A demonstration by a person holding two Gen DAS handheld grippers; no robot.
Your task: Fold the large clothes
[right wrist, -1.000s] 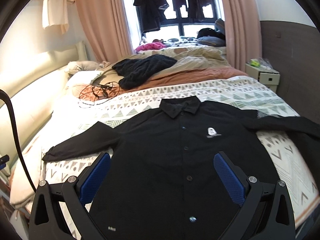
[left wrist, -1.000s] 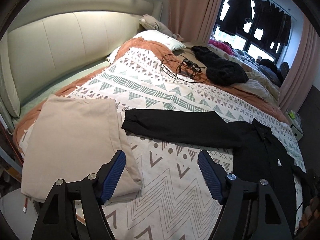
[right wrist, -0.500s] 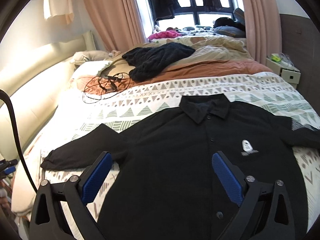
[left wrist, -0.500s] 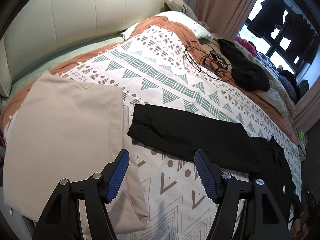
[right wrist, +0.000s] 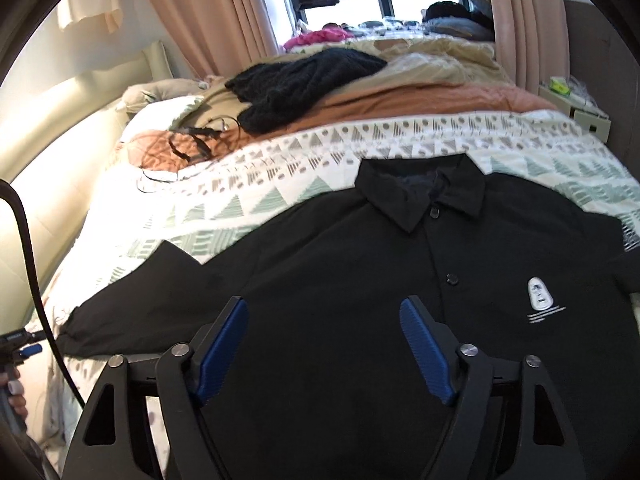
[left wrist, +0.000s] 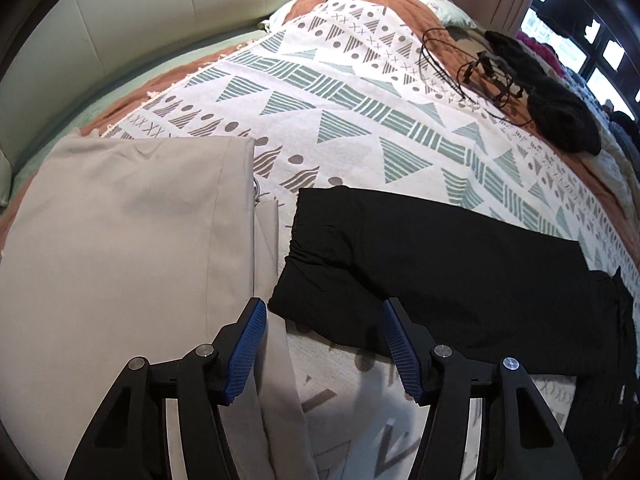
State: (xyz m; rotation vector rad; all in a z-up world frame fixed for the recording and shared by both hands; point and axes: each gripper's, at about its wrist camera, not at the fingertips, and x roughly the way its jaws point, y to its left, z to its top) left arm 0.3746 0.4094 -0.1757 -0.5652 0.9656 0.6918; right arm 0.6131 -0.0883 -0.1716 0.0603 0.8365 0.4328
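A black button-up shirt (right wrist: 380,280) lies spread face up on the patterned bedspread (right wrist: 320,152), collar toward the window, a white logo on its chest. Its long sleeve (left wrist: 420,252) stretches left across the bedspread (left wrist: 340,92); the cuff end lies just beyond my left gripper (left wrist: 322,340), which is open and empty, low over the bed. My right gripper (right wrist: 322,344) is open and empty, low over the shirt's front near the shoulder side. The shirt's other sleeve runs out of view at the right.
A folded beige garment (left wrist: 120,260) lies left of the cuff, close to the left finger. Black cables (left wrist: 472,68) and a dark knit garment (left wrist: 560,112) lie farther up the bed. The padded headboard (left wrist: 120,12) is at left. A bedside table (right wrist: 576,108) stands at right.
Both grippers have moved forward and down toward the bed. The left one closed in on the sleeve cuff; the right one came in over the shirt's chest. Both stayed open.
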